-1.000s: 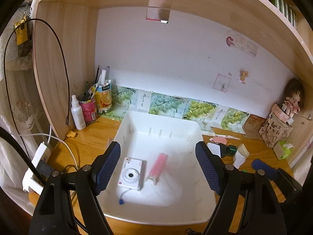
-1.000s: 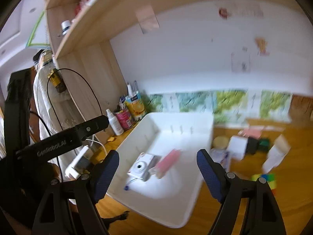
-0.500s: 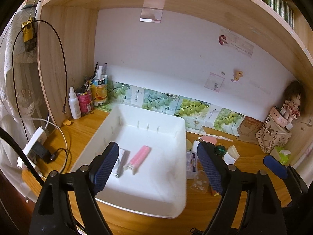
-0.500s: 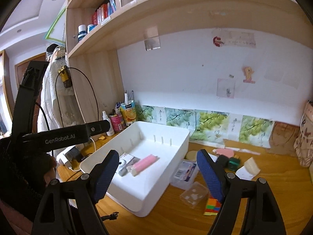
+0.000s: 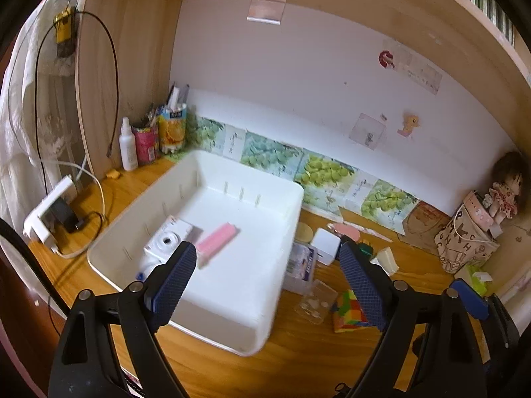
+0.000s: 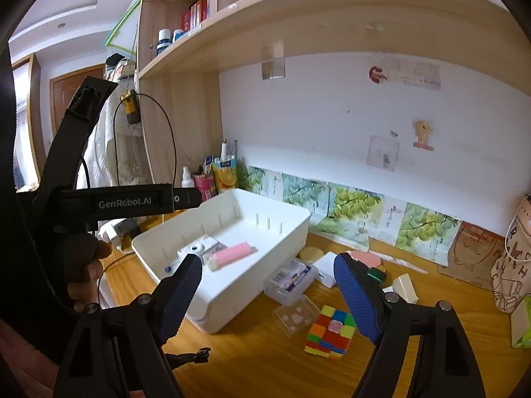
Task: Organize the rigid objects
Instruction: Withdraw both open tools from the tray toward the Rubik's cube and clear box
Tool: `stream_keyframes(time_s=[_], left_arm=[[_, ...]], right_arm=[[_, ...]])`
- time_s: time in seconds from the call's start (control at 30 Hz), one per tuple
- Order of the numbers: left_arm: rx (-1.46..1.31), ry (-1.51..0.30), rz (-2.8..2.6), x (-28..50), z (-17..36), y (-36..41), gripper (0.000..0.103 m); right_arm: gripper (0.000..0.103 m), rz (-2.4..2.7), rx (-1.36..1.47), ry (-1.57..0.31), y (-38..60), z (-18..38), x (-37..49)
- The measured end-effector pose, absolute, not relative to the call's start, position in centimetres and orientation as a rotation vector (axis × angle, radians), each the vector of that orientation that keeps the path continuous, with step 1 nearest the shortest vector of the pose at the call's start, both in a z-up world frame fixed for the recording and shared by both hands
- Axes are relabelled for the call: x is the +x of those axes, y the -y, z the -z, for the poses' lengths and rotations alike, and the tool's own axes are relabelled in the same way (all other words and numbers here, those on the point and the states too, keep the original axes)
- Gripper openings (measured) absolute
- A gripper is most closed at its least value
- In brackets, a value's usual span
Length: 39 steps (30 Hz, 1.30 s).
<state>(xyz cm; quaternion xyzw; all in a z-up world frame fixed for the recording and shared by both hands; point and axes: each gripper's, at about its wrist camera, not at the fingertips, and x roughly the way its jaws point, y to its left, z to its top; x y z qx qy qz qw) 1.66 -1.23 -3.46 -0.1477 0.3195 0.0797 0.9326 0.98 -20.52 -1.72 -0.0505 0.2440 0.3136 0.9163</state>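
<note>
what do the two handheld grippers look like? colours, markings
Both alike: left gripper and right gripper have black plastic linkage arms with silver pivot bolts and dark blue ribbed pads. In the right wrist view, the left unit's black body carries white "GenRobot.AI" lettering. A thin black cable dangles below. No sleeve is visible.

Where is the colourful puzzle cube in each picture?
Left wrist view: the puzzle cube lies on the desk at lower right, partly behind the gripper's right-hand finger.
Right wrist view: it sits low and just right of the middle, in plain sight between the two fingers.
Shared landmark: the white bin stands to the left of the cube in both views.
</note>
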Motion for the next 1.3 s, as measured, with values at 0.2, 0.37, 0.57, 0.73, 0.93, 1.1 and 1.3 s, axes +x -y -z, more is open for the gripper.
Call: stream_keyframes(time_s=[0.2,0.37,0.57,0.73,0.93,1.1,1.3], left_arm=[[-0.357,-0.73,-0.166,2.3,5.0,3.1,0.09],[-0.413,-0.821,-0.174,2.7,6.6,4.7,0.09],[-0.537,-0.907,-0.196,4.0,8.1,5.6,0.09],[-0.687,-0.957,-0.216,4.9,9.8,6.0,0.09],[-0.818,-1.017,-0.282,6.2,12.1,6.6,0.09],[-0.884,-1.046,-0.339,7.5,13.4,6.9,0.09],[-0.913,-1.102,-0.401,9.3,14.7,7.1,0.09]], right_arm=[[0.083,-0.7,-0.126,-0.555,22.4,2.9,1.8],[0.084,-0.732,-0.142,-0.614,23.6,4.1,2.2],[0.084,-0.783,-0.157,-0.677,24.3,5.4,3.5],[0.084,-0.813,-0.189,-0.72,24.5,6.5,5.1],[0.084,-0.834,-0.254,-0.736,25.1,7.7,7.1],[0.084,-0.871,-0.327,-0.738,25.4,8.9,8.5],[0.084,-0.922,-0.442,-0.713,25.2,11.2,9.9]])
